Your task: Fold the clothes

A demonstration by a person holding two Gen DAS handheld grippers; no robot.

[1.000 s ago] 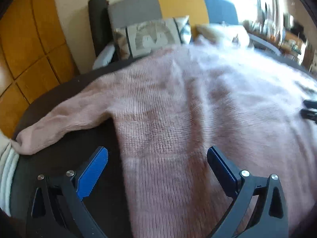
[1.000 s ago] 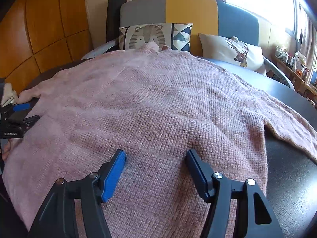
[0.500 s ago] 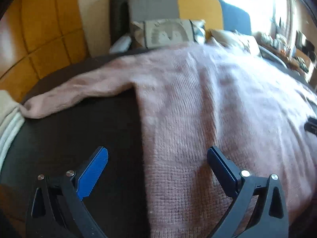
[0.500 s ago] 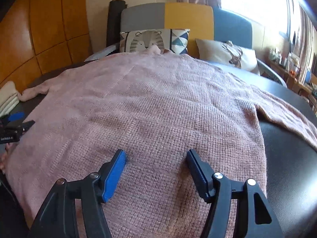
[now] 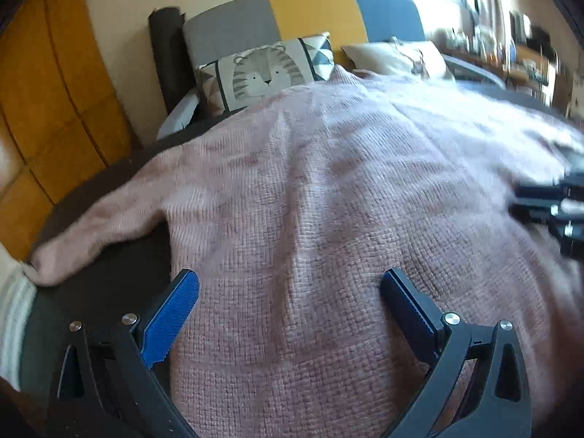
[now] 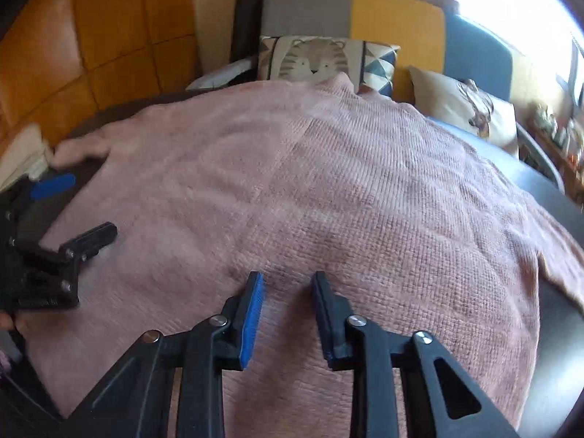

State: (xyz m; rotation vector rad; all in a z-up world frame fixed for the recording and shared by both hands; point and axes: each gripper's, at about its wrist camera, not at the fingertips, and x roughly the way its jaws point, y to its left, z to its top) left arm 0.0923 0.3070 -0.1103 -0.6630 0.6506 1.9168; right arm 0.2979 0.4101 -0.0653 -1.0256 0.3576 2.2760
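Pink knit sweater (image 5: 328, 219) lies spread flat over a dark round desk (image 5: 102, 292), front hem toward the cameras, neck toward the sofa. One sleeve (image 5: 109, 226) trails out to the left across the bare desk top; its cuff ends next to a folded pale cloth (image 5: 14, 310) at the desk edge. The other sleeve (image 6: 558, 255) runs off to the right in the right wrist view.

Left tongs (image 5: 290, 292) — released, jaws set wide. Blue pad (image 5: 171, 314) sits over the sweater's left side edge, where knit meets bare desk; the other finger is over the knit. No fabric is pinched between them. The same tongs show at the left edge of the right wrist view (image 6: 73, 211), a bit of a hand below them.

Right tongs (image 6: 288, 281) — jaws have just been closing and now stand narrow, with a gap between the pads. They hang low over the middle of the lower sweater body; a dark crease of knit sits at the tips, but I cannot tell whether any fabric is caught. They appear blurred at the right edge of the left wrist view (image 5: 547, 204).

Behind the desk: sofa (image 6: 365, 11) in grey, yellow and blue panels, a tiger cushion (image 5: 262, 69), a pale deer cushion (image 6: 467, 109). Orange panelled wall (image 5: 43, 109) on the left.
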